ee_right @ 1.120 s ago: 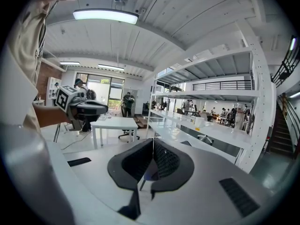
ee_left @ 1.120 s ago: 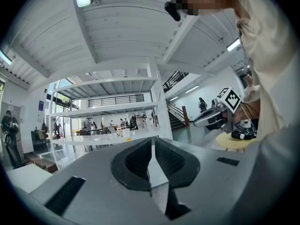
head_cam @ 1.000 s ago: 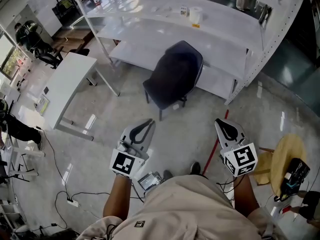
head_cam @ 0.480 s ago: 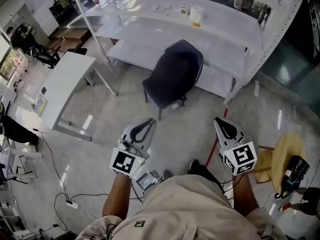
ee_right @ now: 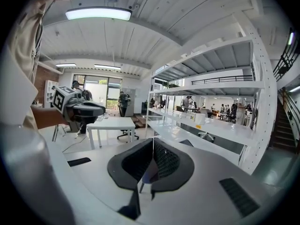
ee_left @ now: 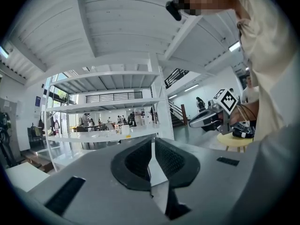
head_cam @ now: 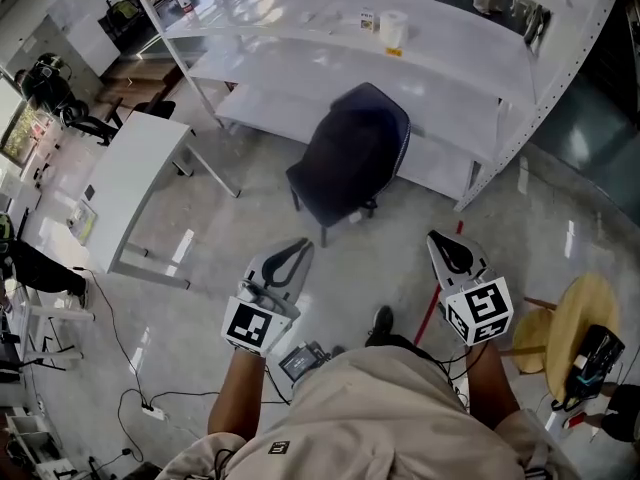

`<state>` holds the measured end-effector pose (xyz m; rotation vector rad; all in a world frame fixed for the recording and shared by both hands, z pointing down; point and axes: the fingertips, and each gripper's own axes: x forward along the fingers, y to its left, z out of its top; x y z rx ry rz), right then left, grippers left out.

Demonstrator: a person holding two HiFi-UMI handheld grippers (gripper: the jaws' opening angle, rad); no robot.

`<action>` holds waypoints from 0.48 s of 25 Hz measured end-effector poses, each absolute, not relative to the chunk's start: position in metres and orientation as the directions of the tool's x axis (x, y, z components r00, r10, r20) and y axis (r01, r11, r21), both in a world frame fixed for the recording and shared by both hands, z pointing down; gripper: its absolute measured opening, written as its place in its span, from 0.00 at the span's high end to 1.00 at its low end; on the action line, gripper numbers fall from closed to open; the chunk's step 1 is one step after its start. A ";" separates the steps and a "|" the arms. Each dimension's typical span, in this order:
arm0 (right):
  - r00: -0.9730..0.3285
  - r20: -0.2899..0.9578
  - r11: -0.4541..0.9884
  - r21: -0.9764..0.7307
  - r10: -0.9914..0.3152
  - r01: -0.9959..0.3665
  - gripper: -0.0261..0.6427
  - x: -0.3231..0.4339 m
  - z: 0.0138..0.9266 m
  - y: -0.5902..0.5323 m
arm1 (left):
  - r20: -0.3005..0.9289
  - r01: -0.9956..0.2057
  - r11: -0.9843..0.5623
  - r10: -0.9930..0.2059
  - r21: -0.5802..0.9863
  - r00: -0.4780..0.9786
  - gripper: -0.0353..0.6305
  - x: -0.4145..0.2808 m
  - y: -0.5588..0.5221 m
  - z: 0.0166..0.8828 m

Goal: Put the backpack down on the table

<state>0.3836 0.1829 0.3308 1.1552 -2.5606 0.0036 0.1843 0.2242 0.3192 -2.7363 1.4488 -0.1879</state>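
I can make out no backpack in any view. A dark blue chair [head_cam: 350,153] stands ahead of me, in front of the long white shelf table [head_cam: 300,28]. My left gripper [head_cam: 297,248] is held level at lower left, its jaws shut with nothing between them. My right gripper [head_cam: 441,243] is at lower right, tilted slightly down, also shut and empty. In the left gripper view the left gripper [ee_left: 151,142] has its pads meeting, and the right gripper [ee_left: 206,118] shows off to the right. The right gripper view shows the right gripper [ee_right: 153,142] shut too.
A white roll [head_cam: 394,30] and small items sit on the shelf table. A small white desk [head_cam: 130,178] stands at left, a round wooden stool [head_cam: 580,318] at right. Cables [head_cam: 150,408] lie on the floor by my feet. A red line [head_cam: 435,303] marks the floor.
Both grippers and I have moved a little forward toward the chair and shelf table. Both stay shut and empty.
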 end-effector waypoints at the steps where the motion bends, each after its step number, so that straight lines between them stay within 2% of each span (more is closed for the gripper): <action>1: -0.625 0.297 0.678 0.125 -0.722 -0.724 0.92 0.384 0.332 0.174 | 0.094 -0.824 -0.559 -0.829 -0.098 0.551 0.90 0.186 0.216 0.319; 12: -0.701 0.272 0.746 0.120 -0.659 -0.655 0.92 0.404 0.332 0.072 | 0.087 -0.874 -0.478 -0.877 -0.086 0.472 0.90 0.216 0.128 0.315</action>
